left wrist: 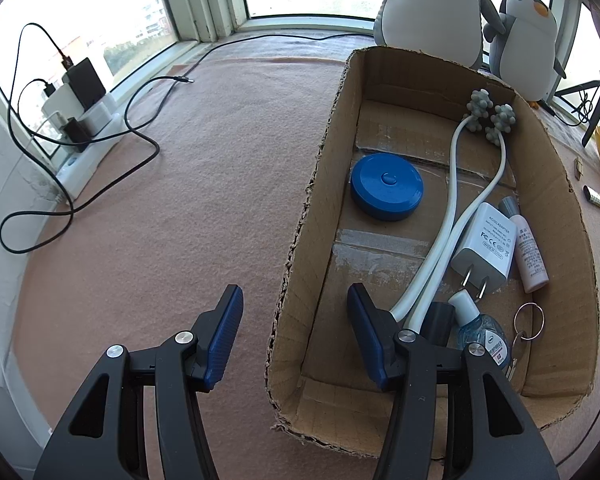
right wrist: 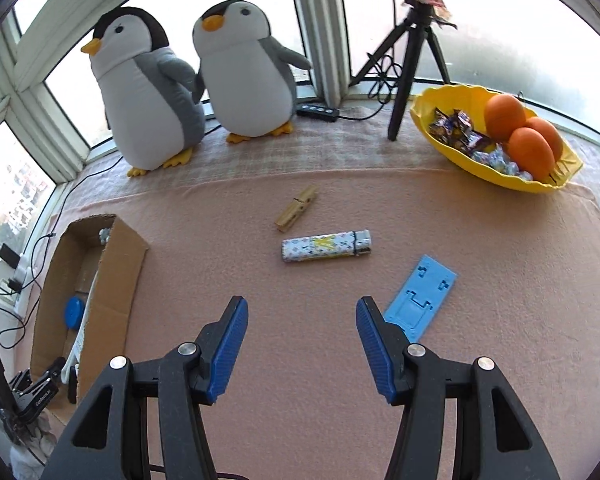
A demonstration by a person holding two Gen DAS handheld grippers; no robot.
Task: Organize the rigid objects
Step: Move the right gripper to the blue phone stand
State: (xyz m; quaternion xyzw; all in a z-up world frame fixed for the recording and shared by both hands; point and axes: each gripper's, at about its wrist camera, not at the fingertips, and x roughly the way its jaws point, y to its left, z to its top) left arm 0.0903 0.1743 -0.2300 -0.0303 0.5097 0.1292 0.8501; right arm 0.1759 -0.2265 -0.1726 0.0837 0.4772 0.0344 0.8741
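Lighter (right wrist: 326, 246) lies just beyond the right tool (right wrist: 300, 338), whose jaws gape empty; straddle it crosswise, then carry it to the cardboard box (right wrist: 112, 276).

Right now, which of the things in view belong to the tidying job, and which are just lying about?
For the job:
box
lighter
clothespin
blue stand
already boxed: blue disc, charger, massager

Just lying about:
penguins
fruit bowl
tripod
cables
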